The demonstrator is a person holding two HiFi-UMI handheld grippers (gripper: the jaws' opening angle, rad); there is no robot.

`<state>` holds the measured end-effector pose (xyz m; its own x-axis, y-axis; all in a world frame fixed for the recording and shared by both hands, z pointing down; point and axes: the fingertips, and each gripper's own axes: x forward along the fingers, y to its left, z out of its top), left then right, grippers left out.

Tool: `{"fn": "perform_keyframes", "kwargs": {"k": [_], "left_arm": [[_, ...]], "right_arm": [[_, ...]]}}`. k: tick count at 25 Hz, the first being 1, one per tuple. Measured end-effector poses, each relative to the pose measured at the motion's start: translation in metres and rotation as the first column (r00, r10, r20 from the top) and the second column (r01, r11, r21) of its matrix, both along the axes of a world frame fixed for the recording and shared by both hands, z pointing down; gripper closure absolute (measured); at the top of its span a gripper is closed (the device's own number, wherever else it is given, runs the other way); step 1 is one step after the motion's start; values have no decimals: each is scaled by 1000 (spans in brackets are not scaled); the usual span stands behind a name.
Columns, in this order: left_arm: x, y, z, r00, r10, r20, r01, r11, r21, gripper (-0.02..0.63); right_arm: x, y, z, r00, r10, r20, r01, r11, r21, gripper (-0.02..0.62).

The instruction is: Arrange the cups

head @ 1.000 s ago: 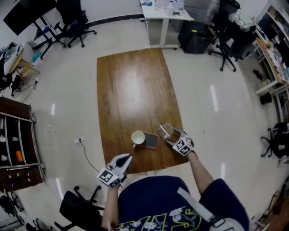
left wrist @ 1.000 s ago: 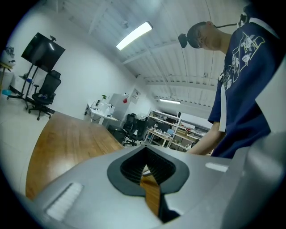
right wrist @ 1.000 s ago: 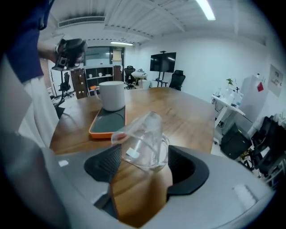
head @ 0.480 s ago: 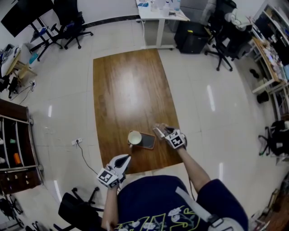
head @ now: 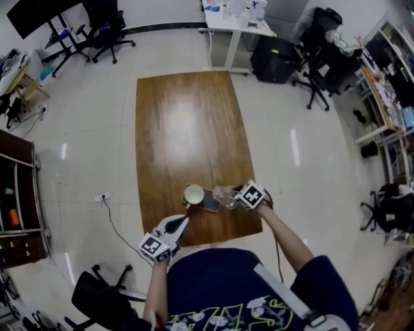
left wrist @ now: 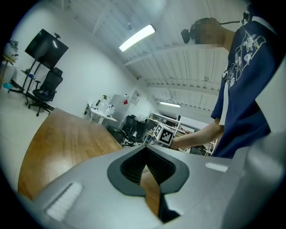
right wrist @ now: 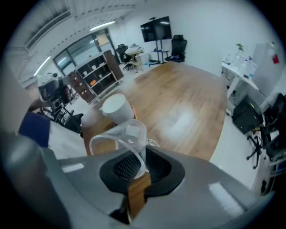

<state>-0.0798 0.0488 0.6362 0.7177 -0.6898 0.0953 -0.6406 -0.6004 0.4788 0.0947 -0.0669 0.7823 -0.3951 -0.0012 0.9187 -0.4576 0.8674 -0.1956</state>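
A clear plastic cup hangs tilted above the wooden table, with my right gripper shut on its rim. In the head view that cup and right gripper are just right of a white cup. The white cup stands upright on a brown mat near the table's front end. At the table's front edge my left gripper is held level, its jaws shut with nothing between them.
The table stretches away bare beyond the cups. Around it are office chairs, a white desk, a dark shelf unit at the left and a floor socket with cable.
My right gripper has shut on the clear cup, lifted it off the table and carried it left toward the white cup. The left gripper has stayed in place.
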Motion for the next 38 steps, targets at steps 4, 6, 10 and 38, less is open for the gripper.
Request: {"fn": "perform_keyframes", "kwargs": {"k": [4,6,10,38], "left_arm": [[-3,3,6,1000,-3,-22,3,1000,-3,603],[-5,3,7,1000,-7,-26,8,1000,3,604],[-10,2,3,999,-35,-34,36,999,6,604],[-20,11,15,997,-11,-76,8,999,-48,604]], "right_arm": [[-31,28,14,974,-186,-130,182,982,-40,578],[-35,30,24,939,-248,-240,247,968,-32,578],[-31,33,34,857,-320,-403,307,947,-99,578],[-58,2,37,964,-22,-264,-2,996,-90,566]]}}
